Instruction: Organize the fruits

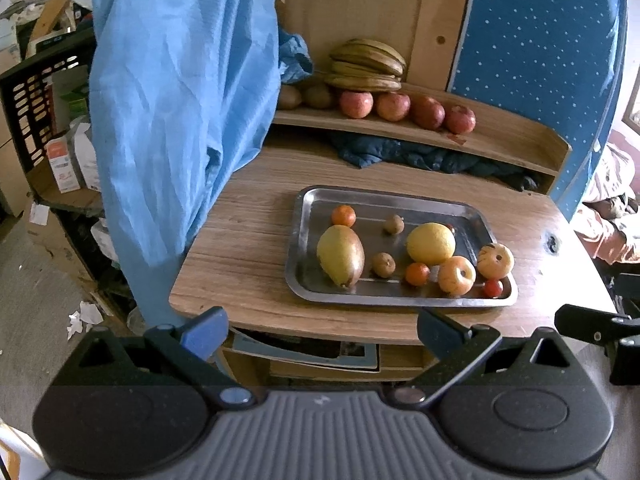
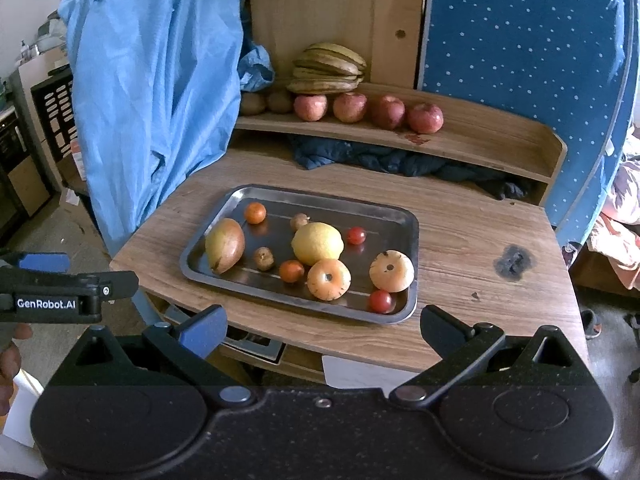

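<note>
A steel tray [image 1: 304, 216] [image 2: 404, 216] on the wooden table holds a mango [image 1: 340, 255] [image 2: 225, 245], a big yellow citrus [image 1: 431, 243] [image 2: 317, 243], two small oranges [image 1: 343, 215] [image 2: 255, 212], two brown kiwis [image 2: 264, 258], two pale apples [image 2: 329, 279] [image 1: 457, 275] and two red tomatoes [image 2: 380, 301]. On the raised shelf [image 1: 500, 136] [image 2: 480, 136] lie bananas [image 1: 366, 65] [image 2: 328, 68], several red apples [image 1: 392, 106] [image 2: 350, 107] and kiwis. My left gripper [image 1: 322, 330] and right gripper [image 2: 323, 330] both hover open in front of the table's near edge, holding nothing.
A light blue cloth [image 1: 180, 92] [image 2: 156, 80] hangs at the table's left side. Dark blue fabric [image 1: 420, 156] is stuffed under the shelf. A blue dotted panel [image 2: 520, 60] stands behind on the right. A black crate [image 1: 36, 92] and boxes crowd the left floor.
</note>
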`<state>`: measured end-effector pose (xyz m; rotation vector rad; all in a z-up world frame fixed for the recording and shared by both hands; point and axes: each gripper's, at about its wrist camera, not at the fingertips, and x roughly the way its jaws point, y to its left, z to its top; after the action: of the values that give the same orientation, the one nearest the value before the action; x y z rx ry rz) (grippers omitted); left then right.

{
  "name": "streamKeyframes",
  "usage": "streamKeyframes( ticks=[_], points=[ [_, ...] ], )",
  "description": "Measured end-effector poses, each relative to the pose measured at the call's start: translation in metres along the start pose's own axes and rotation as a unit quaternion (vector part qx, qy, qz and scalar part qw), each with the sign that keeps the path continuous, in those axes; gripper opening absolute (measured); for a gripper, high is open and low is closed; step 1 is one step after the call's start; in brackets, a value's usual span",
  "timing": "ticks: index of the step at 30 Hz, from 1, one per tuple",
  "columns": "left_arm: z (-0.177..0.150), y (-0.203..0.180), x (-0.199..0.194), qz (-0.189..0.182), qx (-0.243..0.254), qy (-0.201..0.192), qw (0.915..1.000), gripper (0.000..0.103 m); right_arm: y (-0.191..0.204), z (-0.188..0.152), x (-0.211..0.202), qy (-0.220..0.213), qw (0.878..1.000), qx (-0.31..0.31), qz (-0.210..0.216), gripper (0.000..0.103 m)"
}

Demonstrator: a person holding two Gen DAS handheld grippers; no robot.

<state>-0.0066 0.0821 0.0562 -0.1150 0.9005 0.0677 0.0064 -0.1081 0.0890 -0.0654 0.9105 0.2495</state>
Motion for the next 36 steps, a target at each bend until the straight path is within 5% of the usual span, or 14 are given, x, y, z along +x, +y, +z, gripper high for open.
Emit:
streamKeyframes(
  ticks=[36],
  points=[
    [0.010,-0.012,0.021,-0.021,0.032,0.020,0.9991,0.103,-0.010,0.009,0.016,0.039,0.999,0.015,-0.017,0.102]
  ],
)
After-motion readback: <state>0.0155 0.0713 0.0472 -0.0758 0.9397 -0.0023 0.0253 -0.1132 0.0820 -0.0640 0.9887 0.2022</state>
